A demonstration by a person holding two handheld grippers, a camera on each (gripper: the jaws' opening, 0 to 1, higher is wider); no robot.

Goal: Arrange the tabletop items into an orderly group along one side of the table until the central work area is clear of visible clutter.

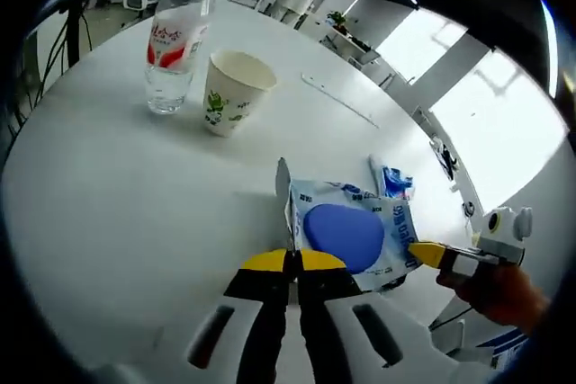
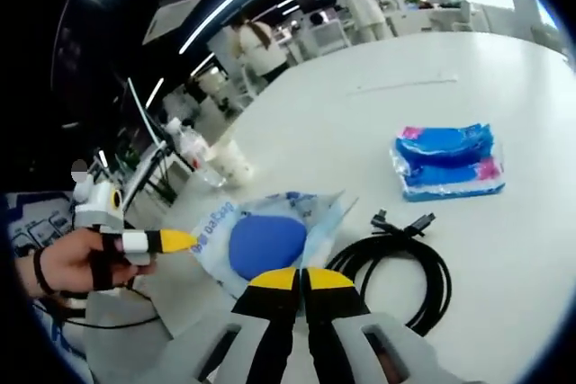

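Gripping the clear packet with the blue pad inside (image 1: 353, 233), both pairs of tongs are clamped on it at once. In the left gripper view the left tongs (image 1: 292, 260) rise from the bottom centre, yellow tips pressed together on the packet's near edge, while the right tongs (image 1: 430, 253) come in from the lower right with a hand (image 1: 499, 292) behind them, pinching the packet's far side. The packet sits just below the middle of the frame, on the white surface (image 1: 126, 213).

Up in the upper left of that frame stands a water bottle (image 1: 177, 47) with a red-and-white label — upright, cap on — and just beside it a paper cup (image 1: 232, 92) with green print, tilted in this view's fisheye. Right of the packet lies a small blue-and-white pack (image 1: 394, 181), close by its top corner.

Switching to the right gripper view: the right tongs (image 2: 301, 278) are clenched at bottom centre on the packet's (image 2: 270, 238) lower edge, and the left tongs (image 2: 176, 241) reach in from the left, held by a hand (image 2: 67, 267). A coiled black cable (image 2: 400, 272) lies lower right, just beside the packet. A blue pack with pink corners (image 2: 447, 159) rests right of centre — well apart from the bottle (image 2: 192, 152) and cup (image 2: 232, 162) at centre left.
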